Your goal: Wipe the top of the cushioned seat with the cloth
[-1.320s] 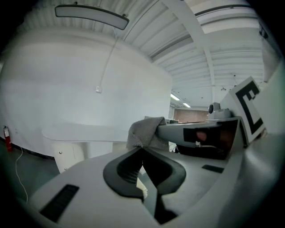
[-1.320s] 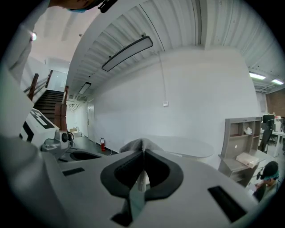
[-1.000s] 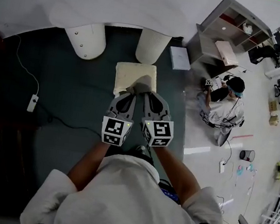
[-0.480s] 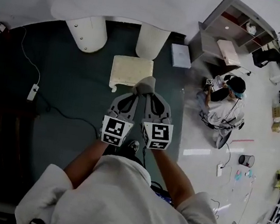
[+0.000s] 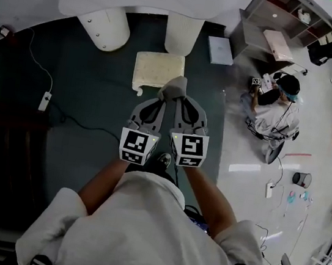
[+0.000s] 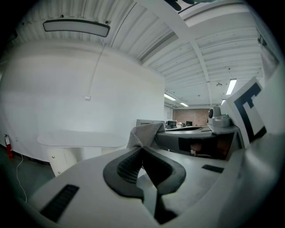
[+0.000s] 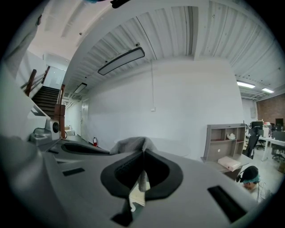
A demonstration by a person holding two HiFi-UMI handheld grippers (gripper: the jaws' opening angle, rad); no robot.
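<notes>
**Both grippers clamped on the cloth at the near edge of the seat**

Nearest, the person's forearms reach out from a white shirt, holding the two grippers side by side, almost touching. The left gripper [image 5: 163,99] has its jaws together, with a fold of the grey cloth [image 5: 174,88] pinched at their tips. The right gripper [image 5: 179,101] has its jaws together on the same cloth, and a strip of it hangs down between them. The cloth is bunched into one lump that stands up above both pairs of tips.

In the head view that lump sits over the near right corner of the cream seat [image 5: 153,70]. Whether it presses on the cushion cannot be told. The rest of the seat top lies bare, just beyond the grippers, on a dark green floor [image 5: 91,93].

Left of the seat, well apart, a power strip [image 5: 45,101] lies on the floor with its cable. Right of the seat, well apart, a person [image 5: 275,111] sits on pale flooring.

Just beyond the seat stand the two round legs of a white table [image 5: 142,2]. Beyond the seat to the right lies a flat white box [image 5: 219,50], and farther on stands a grey shelf [image 5: 275,21].
</notes>
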